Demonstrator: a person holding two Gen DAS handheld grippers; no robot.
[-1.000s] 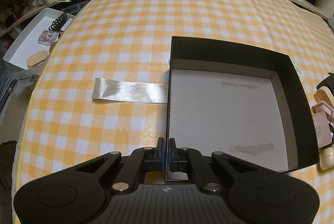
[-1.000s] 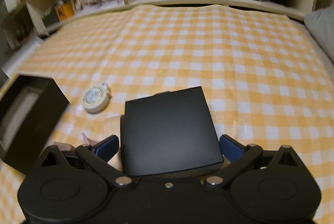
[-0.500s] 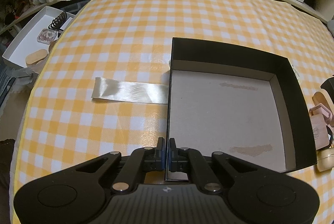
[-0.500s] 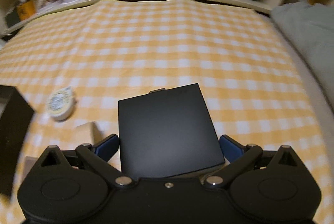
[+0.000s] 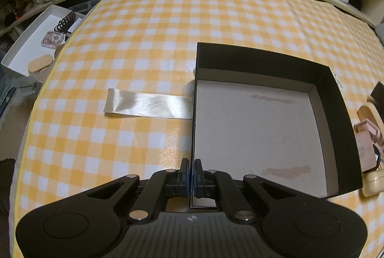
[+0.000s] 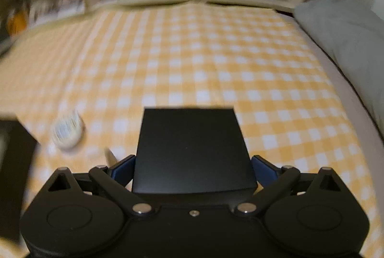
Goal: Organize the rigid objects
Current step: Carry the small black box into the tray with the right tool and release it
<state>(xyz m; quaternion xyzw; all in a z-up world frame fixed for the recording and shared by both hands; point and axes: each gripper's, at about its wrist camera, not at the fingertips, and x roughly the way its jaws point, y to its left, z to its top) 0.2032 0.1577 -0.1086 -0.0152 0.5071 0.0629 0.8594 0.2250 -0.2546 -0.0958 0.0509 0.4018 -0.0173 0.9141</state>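
A large open black box (image 5: 331, 113) with a grey cardboard floor lies on the yellow checked cloth. My left gripper (image 5: 191, 168) is shut on its near left wall. My right gripper (image 6: 193, 163) is shut on a small flat black box (image 6: 192, 150), held above the cloth by its two sides. A round white tin (image 6: 68, 132) lies on the cloth to the left of that box. Part of the large black box (image 6: 12, 162) shows at the left edge of the right wrist view. The right wrist view is blurred.
A silver ribbon (image 5: 148, 106) lies flat left of the large box. Small pink and cream items (image 5: 367, 150) lie at its right side. A white tray (image 5: 36, 46) with small things sits off the table's left edge. Shelves run along the back. Grey fabric (image 6: 348, 41) lies right.
My right gripper has swung to the right and tilted up with the small black box; the view is now blurred. The left gripper and the large box have barely moved.
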